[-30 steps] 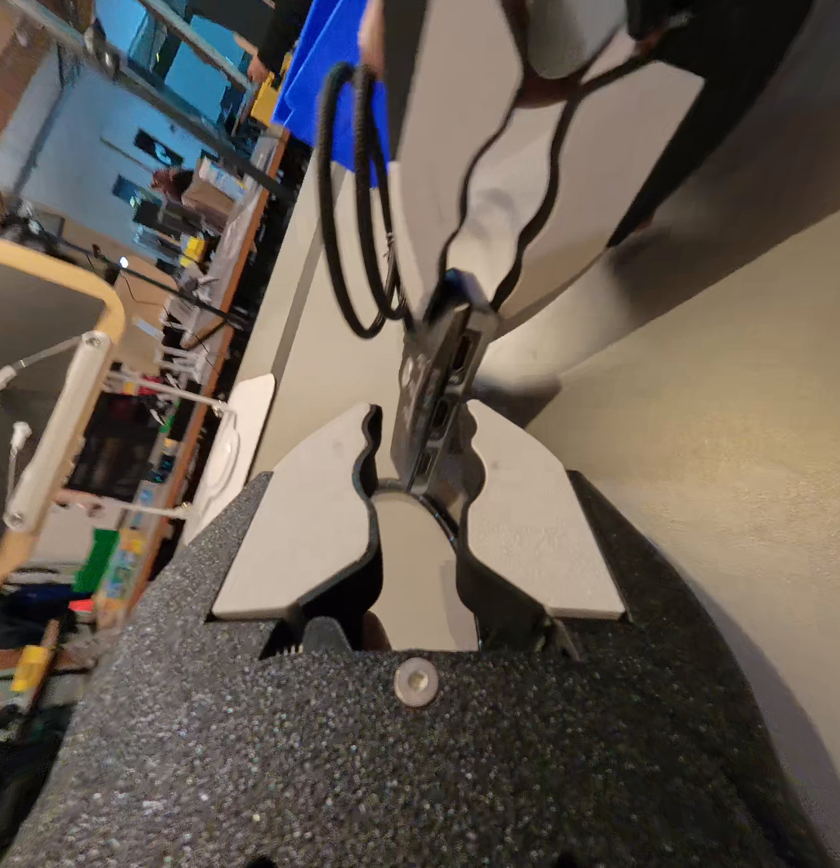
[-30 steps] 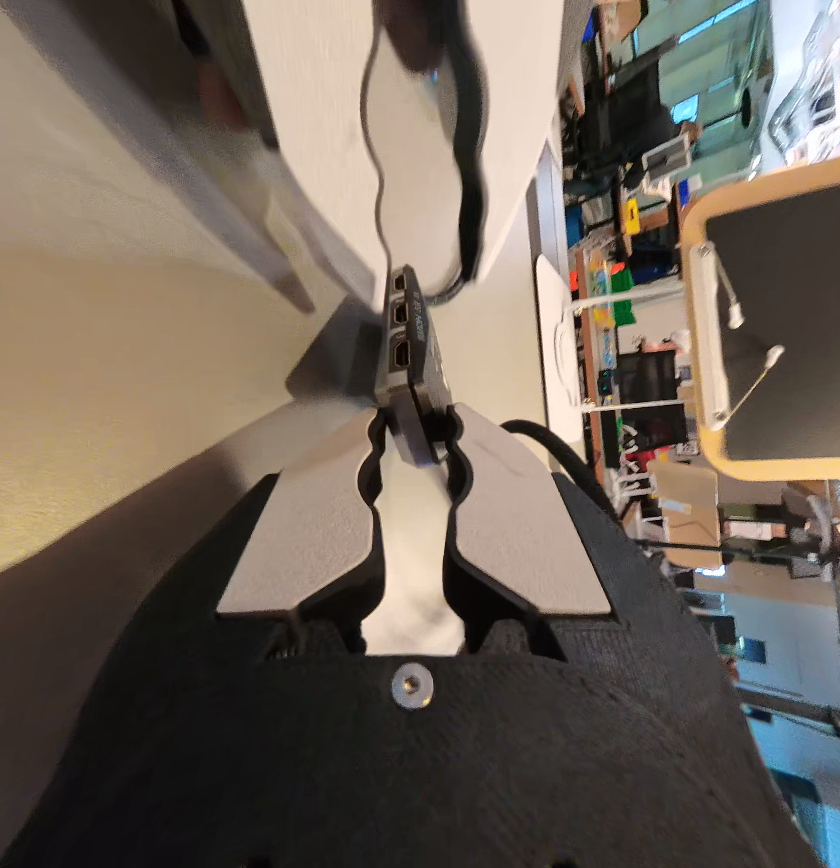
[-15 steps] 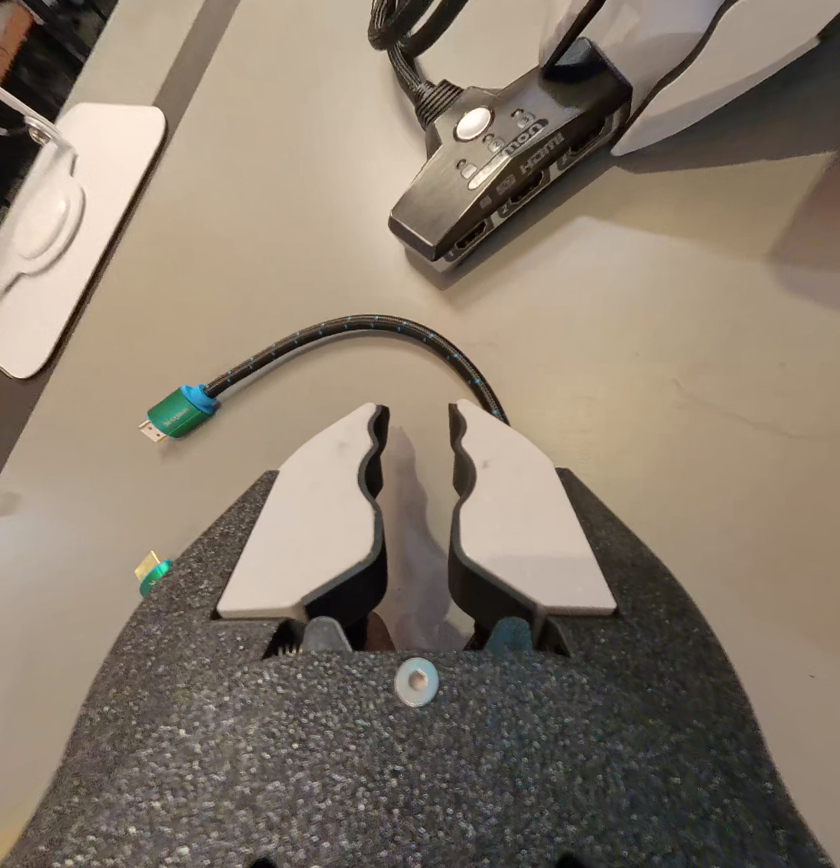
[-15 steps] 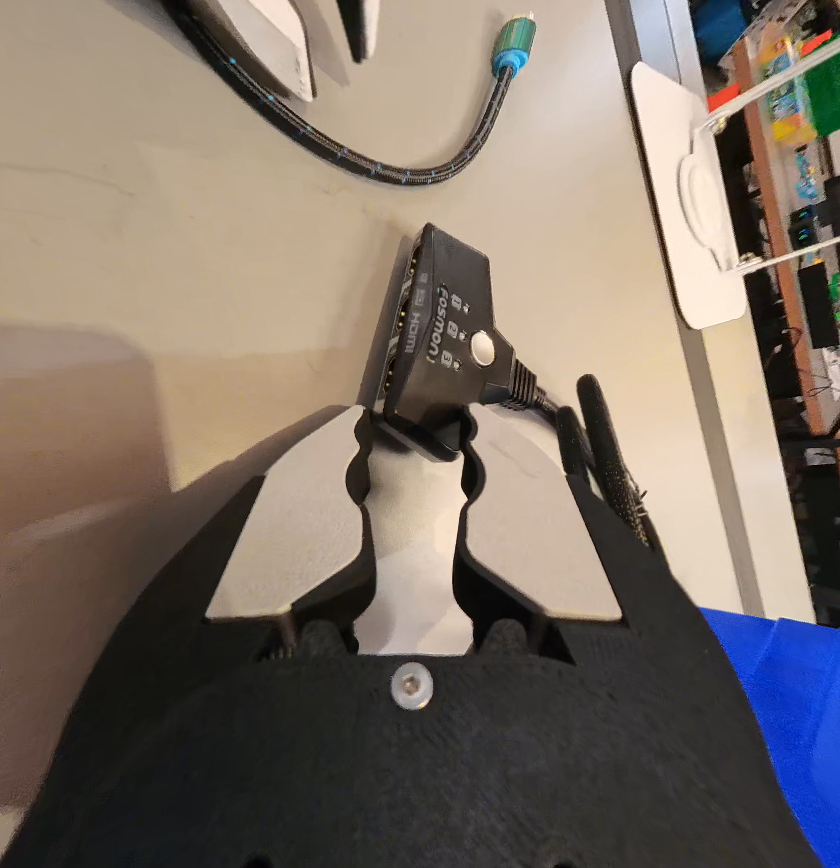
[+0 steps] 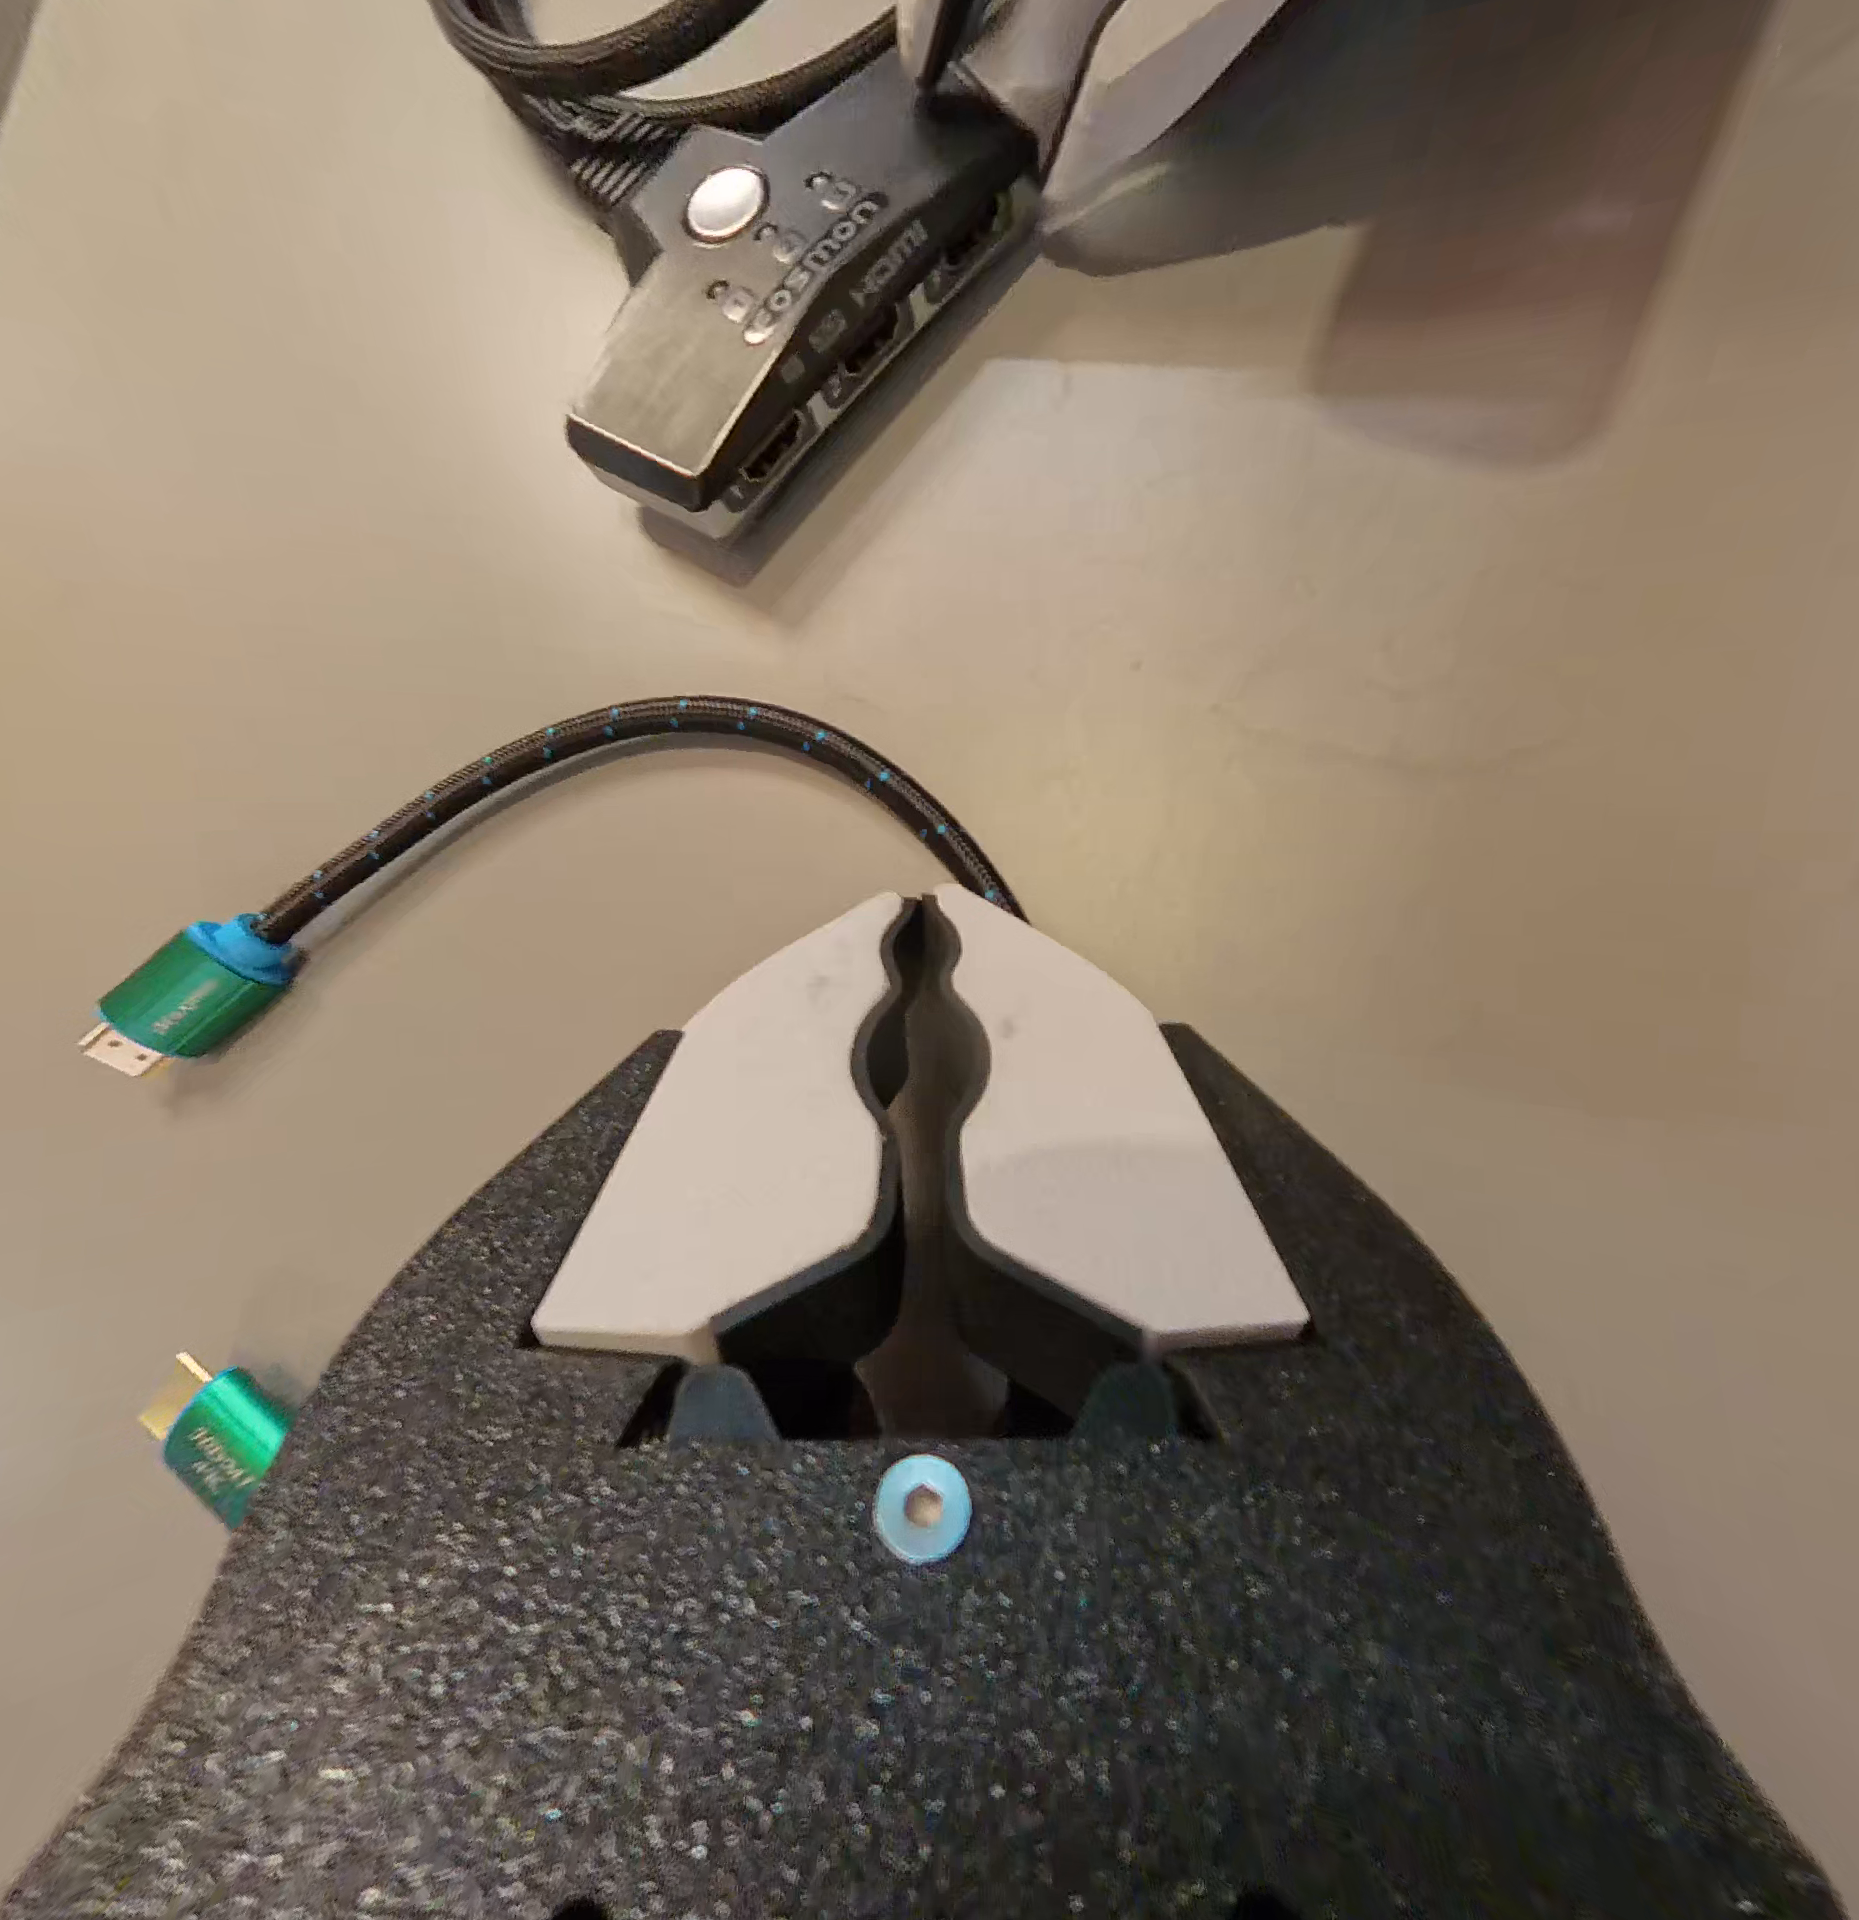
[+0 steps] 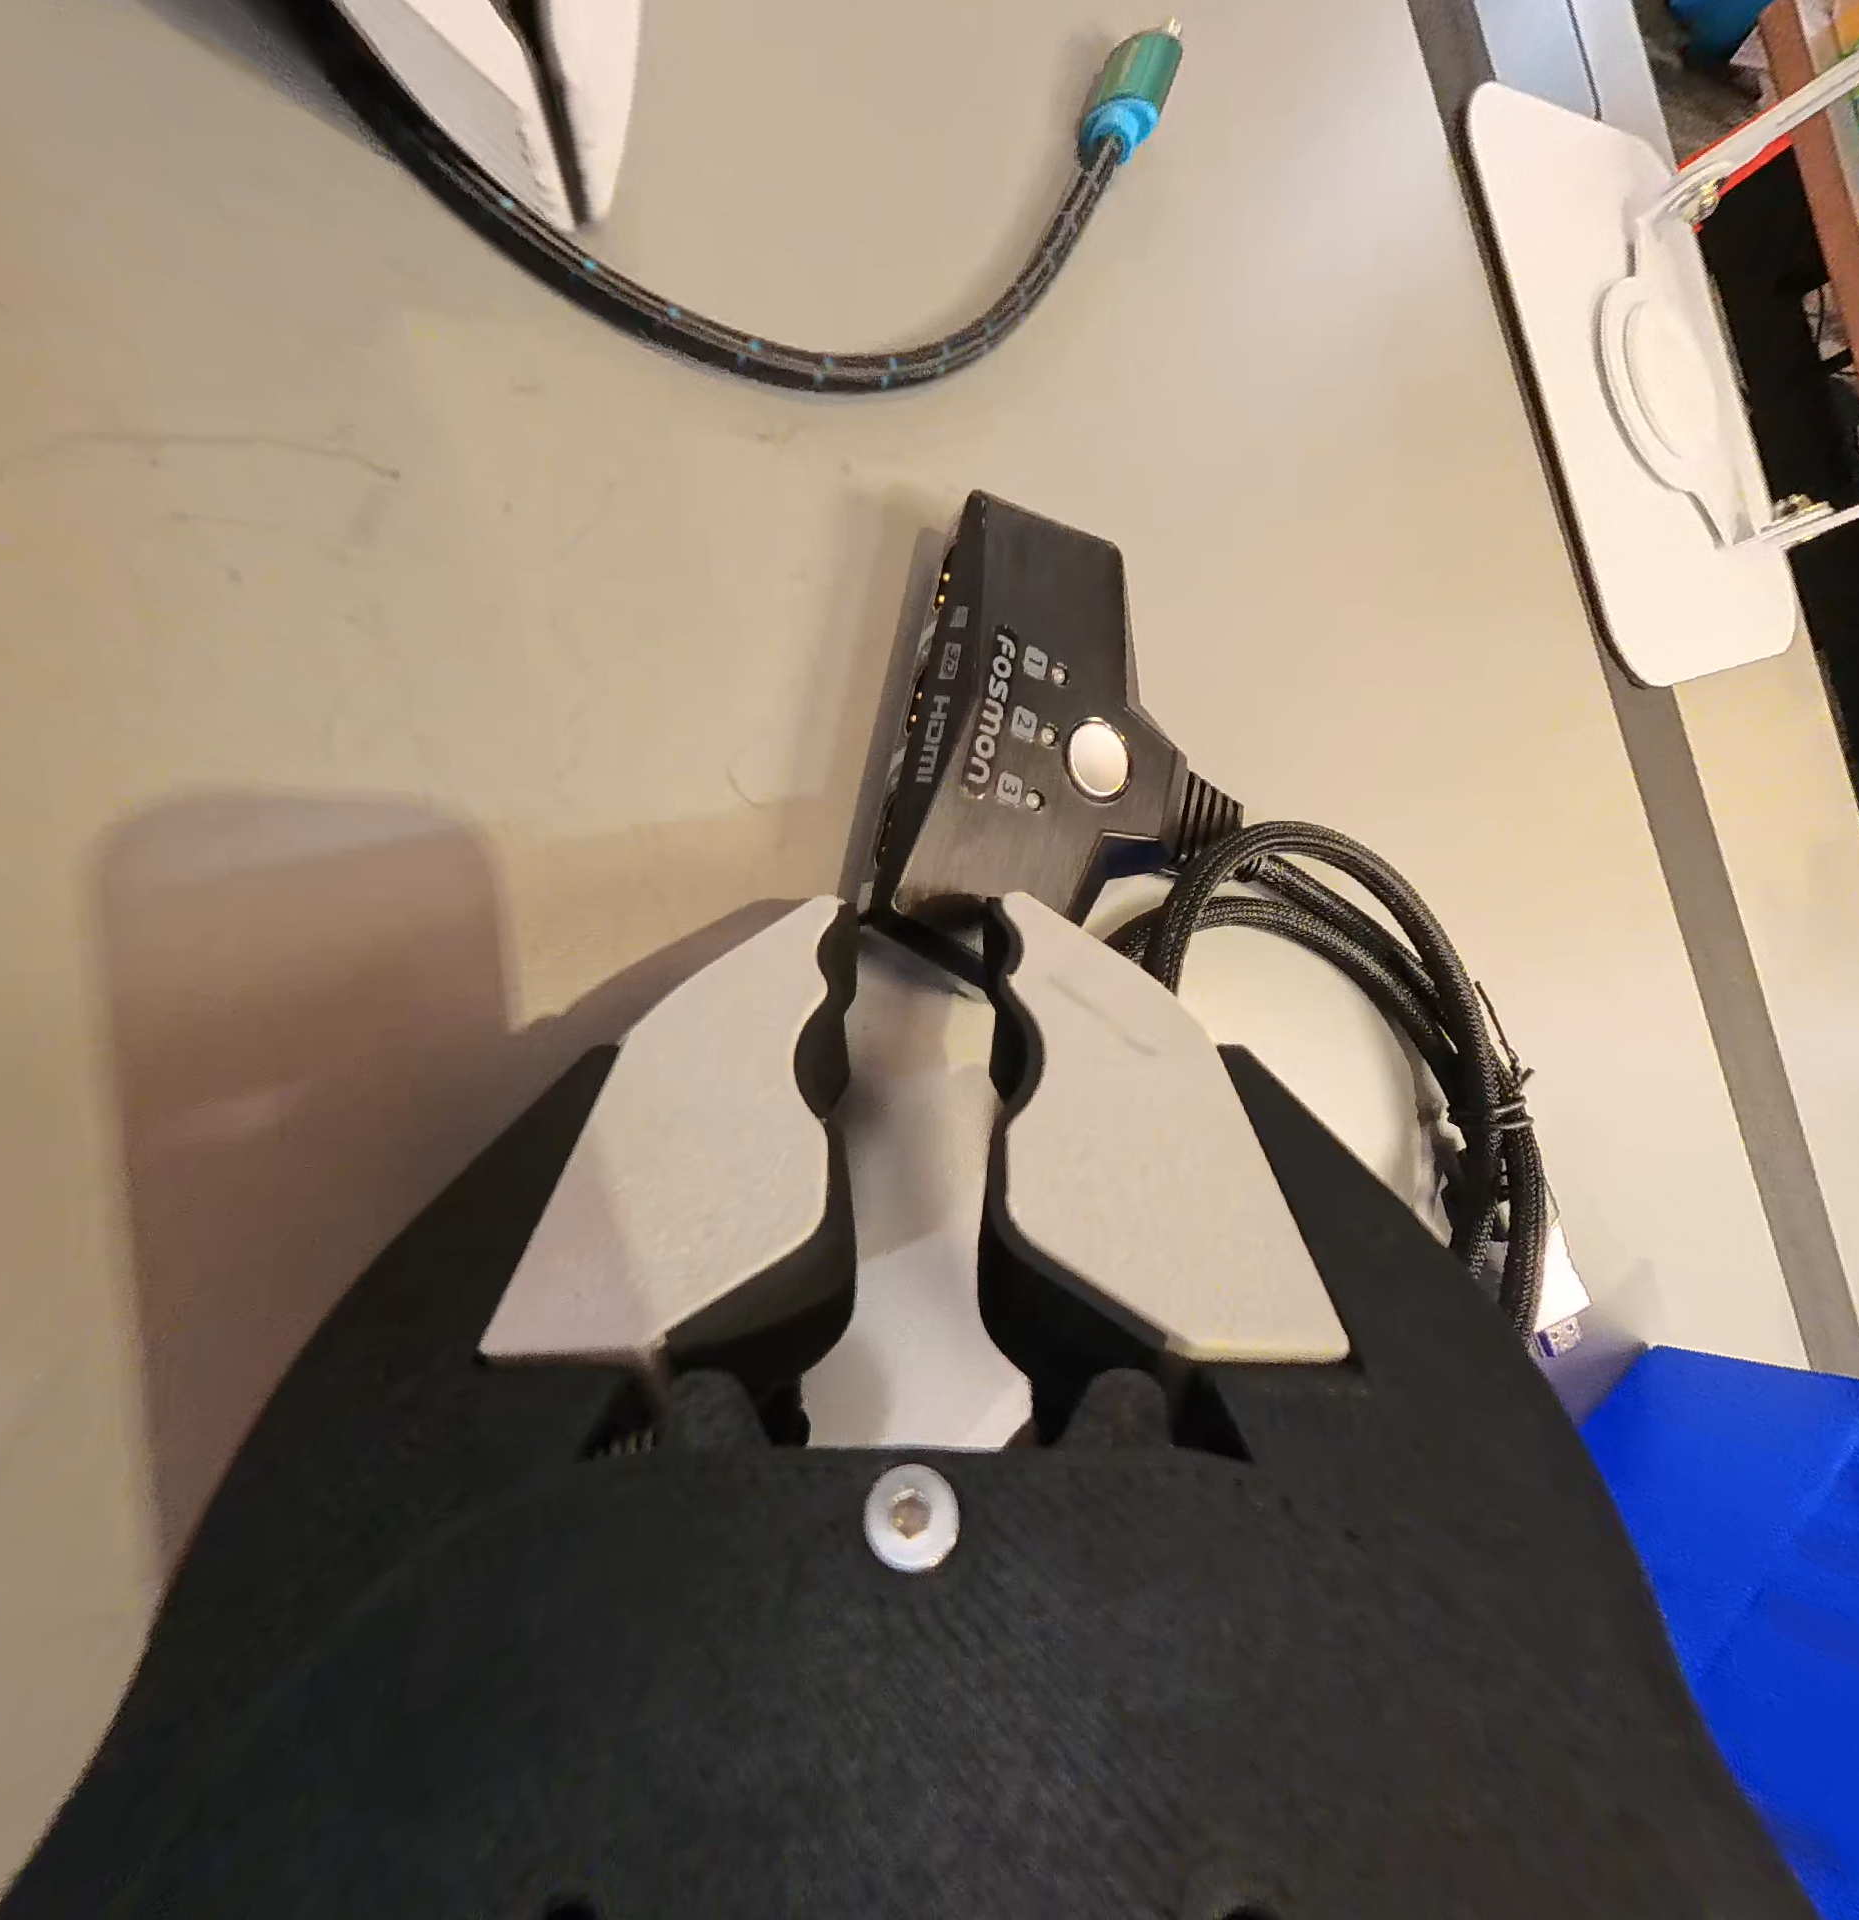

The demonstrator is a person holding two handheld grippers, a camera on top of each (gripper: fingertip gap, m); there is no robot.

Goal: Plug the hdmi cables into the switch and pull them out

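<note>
Brushed-black, our switch [image 6: 1018, 717] lies on the beige desk [image 6: 385, 623], its near end clamped in our right tool [image 6: 925, 914]. Our left tool [image 5: 923, 909] is pressed together, empty, the braided cable [image 5: 696, 727] arcing just ahead.

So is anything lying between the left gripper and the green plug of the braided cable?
Nothing visible does. The green plug lies on bare table left of the left gripper, whose tips are shut.
</note>
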